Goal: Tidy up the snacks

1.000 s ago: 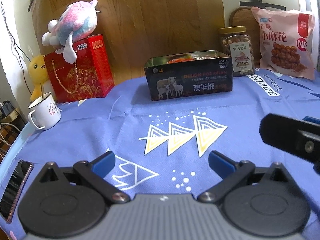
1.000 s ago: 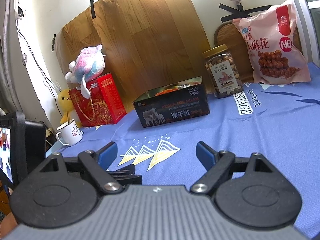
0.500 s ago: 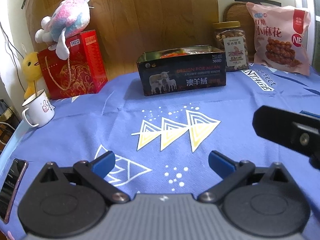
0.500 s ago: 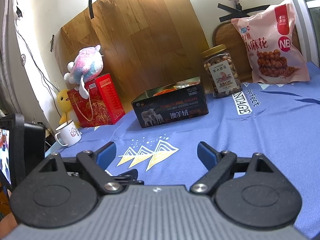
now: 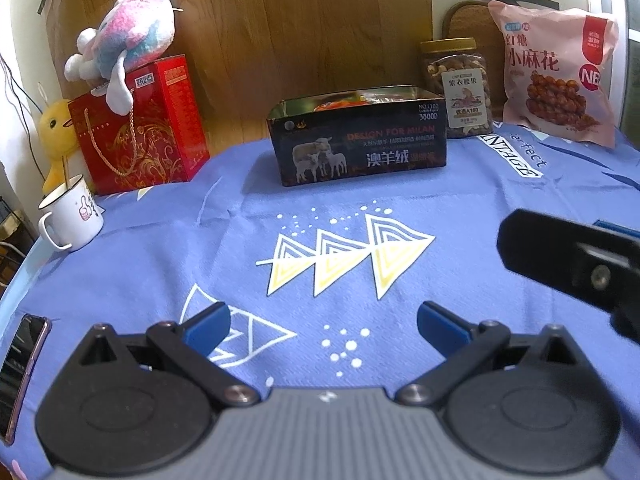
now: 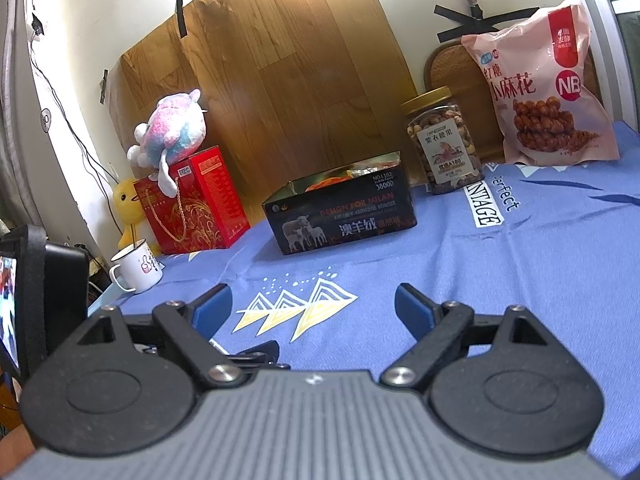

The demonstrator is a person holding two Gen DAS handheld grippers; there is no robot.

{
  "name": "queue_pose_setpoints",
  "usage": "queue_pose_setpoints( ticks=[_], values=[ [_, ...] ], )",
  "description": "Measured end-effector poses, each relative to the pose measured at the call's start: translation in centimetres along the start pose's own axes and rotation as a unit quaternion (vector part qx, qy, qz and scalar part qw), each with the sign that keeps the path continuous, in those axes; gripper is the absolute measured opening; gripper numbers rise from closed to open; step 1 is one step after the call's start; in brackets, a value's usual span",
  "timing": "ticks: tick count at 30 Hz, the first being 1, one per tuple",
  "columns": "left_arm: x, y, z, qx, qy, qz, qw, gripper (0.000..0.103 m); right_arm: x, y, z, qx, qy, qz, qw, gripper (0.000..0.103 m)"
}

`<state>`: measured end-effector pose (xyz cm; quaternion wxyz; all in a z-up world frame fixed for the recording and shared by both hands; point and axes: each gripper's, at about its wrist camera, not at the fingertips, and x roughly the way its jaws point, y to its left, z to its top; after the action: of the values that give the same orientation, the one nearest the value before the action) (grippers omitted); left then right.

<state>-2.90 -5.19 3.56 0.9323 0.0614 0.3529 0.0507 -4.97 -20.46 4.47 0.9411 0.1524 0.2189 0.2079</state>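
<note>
Above the tablecloth [image 5: 328,200], left gripper [image 5: 323,326] has edged nearer the tin [image 5: 360,148].

My left tool [image 5: 323,326] and right tool [image 6: 314,306] look alike: blue pads [image 5: 206,327] on black linkage arms with silver screws, round black discs either side, and a ribbed grey body between.

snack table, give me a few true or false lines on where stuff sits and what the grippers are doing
1. The tin is open on top. True.
2. The nut jar stands left of the tin. False: it stands to the tin's right.
3. The left gripper holds the pink bag. False: it is open and empty; the bag leans at the back.
4. The plush lies on the red box. True.
5. The right gripper is open. True.
</note>
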Motion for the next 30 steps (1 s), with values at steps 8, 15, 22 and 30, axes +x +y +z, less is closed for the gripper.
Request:
queue_pose_setpoints(
  ticks=[8,15,22,30],
  values=[
    [0.01,-0.03,-0.02,0.001,0.001,-0.002,1.0000,0.103,0.04,0.00,-0.01,0.003,0.001,0.000,1.000,0.092],
    [0.19,-0.05,-0.07,0.000,0.006,-0.003,1.0000,0.103,0.12,-0.14,-0.14,0.007,0.001,-0.001,1.000,0.093],
    [0.27,-0.08,-0.26,0.000,0.013,-0.010,0.9999,0.103,0.17,-0.20,-0.26,0.010,0.003,-0.001,1.000,0.093],
    [0.49,-0.22,-0.36,0.003,0.019,-0.016,0.9997,0.103,0.19,-0.25,-0.31,0.013,0.004,-0.001,1.000,0.093]
  ],
)
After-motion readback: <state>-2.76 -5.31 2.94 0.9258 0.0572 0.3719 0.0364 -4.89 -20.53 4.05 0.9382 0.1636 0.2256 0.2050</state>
